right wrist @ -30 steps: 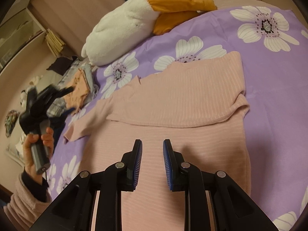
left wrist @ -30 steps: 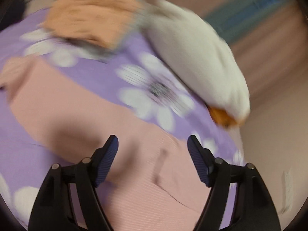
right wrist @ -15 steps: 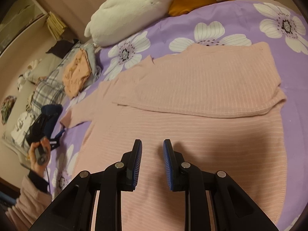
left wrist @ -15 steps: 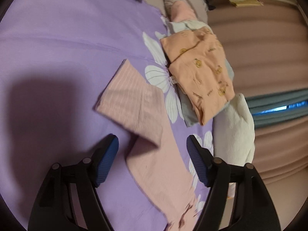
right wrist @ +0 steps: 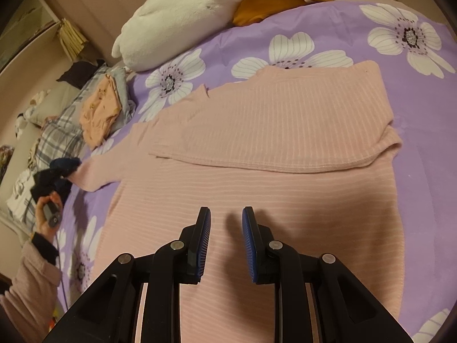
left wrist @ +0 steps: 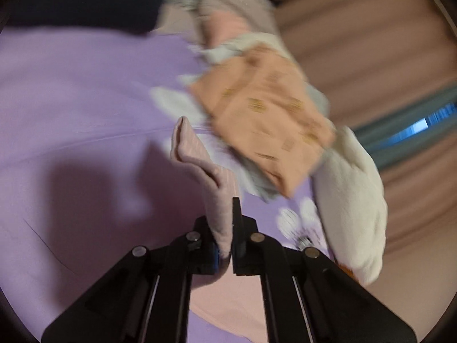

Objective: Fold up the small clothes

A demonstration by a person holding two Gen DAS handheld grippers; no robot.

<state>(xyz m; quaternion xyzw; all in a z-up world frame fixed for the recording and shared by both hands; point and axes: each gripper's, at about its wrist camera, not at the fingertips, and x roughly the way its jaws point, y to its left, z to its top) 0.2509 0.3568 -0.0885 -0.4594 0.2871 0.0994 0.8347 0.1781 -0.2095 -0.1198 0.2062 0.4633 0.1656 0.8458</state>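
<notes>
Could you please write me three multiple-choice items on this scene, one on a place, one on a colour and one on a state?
1. Where is the left tool gripping the pink top?
A. at the sleeve end
B. at the hem
C. at the neckline

2. What colour is the bedsheet?
A. green with stripes
B. purple with white flowers
C. plain grey

3. How is the right tool?
A. shut on the top
B. shut on the plush toy
C. open, holding nothing

Answers: 1 A, the right wrist view shows the sleeve stretched out to the left tool, and the left wrist view shows pink fabric pinched between its fingers. 2 B, purple cloth with white flowers surrounds the top. 3 C, its fingers stand apart above the top's body with nothing between them.
</notes>
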